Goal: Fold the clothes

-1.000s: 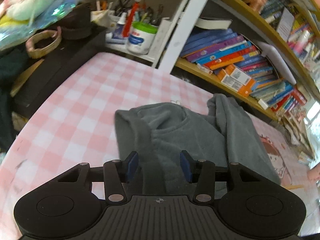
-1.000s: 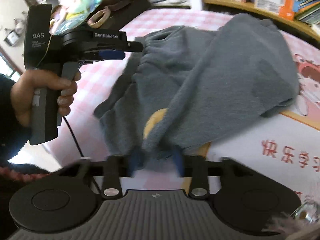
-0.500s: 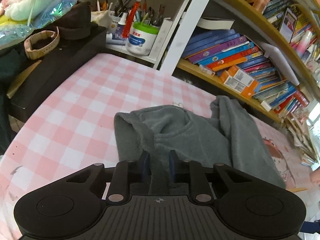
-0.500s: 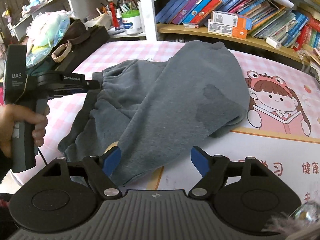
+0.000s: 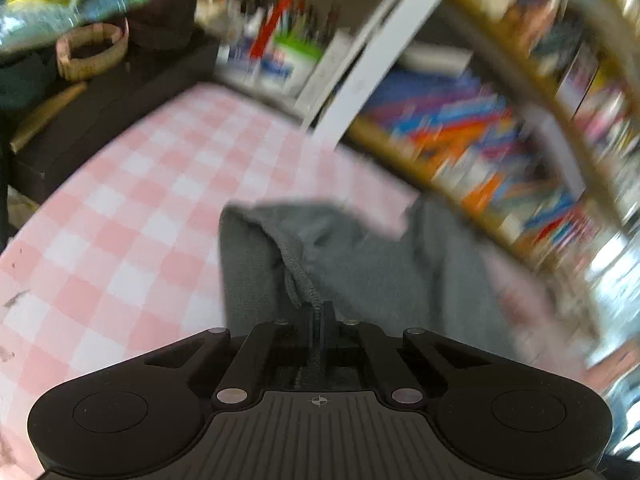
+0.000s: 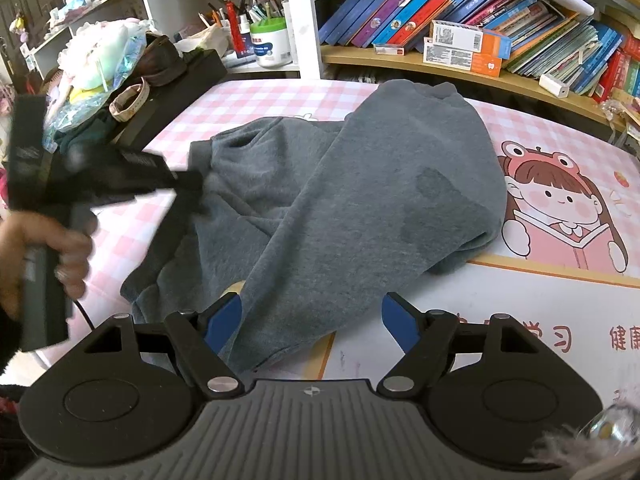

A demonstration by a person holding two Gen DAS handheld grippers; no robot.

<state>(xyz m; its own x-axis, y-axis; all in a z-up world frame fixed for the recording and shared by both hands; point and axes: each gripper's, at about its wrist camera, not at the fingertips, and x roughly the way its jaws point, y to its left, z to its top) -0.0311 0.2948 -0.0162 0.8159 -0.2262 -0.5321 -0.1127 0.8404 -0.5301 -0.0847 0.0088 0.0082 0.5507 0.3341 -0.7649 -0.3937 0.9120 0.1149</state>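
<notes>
Grey trousers (image 6: 360,200) lie crumpled across the middle of the right wrist frame, on a pink checked cloth (image 6: 256,98). At centre left the left gripper (image 6: 188,186) is clamped on their waistband; the left wrist view shows that hem pinched between its closed jaws. Low in the frame the right gripper (image 6: 312,322) stands wide, its blue pads (image 6: 224,320) off the fabric.

grey sweatpants (image 6: 360,200), soft fleece, loosely folded over itself on pink checked tablecloth (image 6: 256,96), elastic waistband (image 5: 300,276) bunched at left edge and pinched, leg end near frog-hat girl print (image 6: 560,208), rumpled
</notes>
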